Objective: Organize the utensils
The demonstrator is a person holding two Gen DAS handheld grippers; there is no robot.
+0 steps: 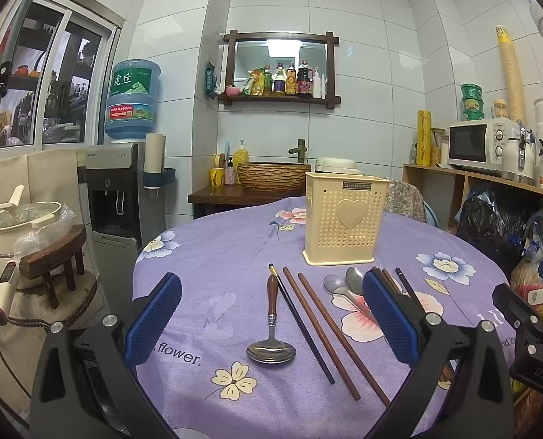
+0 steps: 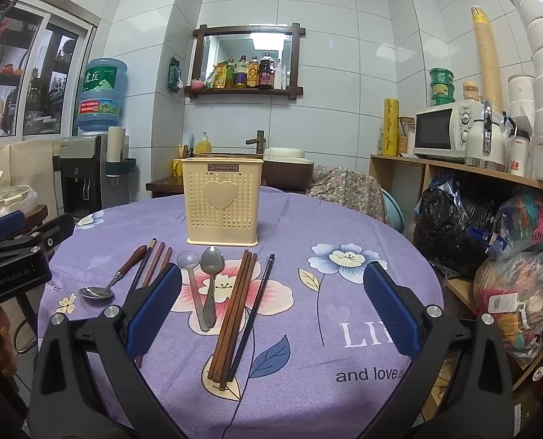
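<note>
Left hand-held gripper (image 1: pixel 271 314) above near edge of desk (image 1: pixel 213 234), blue pads wide apart, empty. Right hand-held gripper (image 2: pixel 271 303) likewise spread, empty. Cream perforated plastic utensil holder with heart (image 2: pixel 223 203) upright at desk's far side. Wooden-handled metal spoon (image 1: pixel 271 333), brown wooden chopsticks (image 2: pixel 235 314), two grey spoons (image 2: pixel 203 285) flat on purple floral cloth before holder.

Utensils (image 2: pixel 231 314) flat before upright holder (image 2: pixel 223 201)

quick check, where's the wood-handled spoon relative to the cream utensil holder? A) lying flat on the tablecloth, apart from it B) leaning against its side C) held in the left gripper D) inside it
A: the wood-handled spoon lies flat on the purple tablecloth, well clear of the cream utensil holder; the left gripper is open and holds nothing.
</note>
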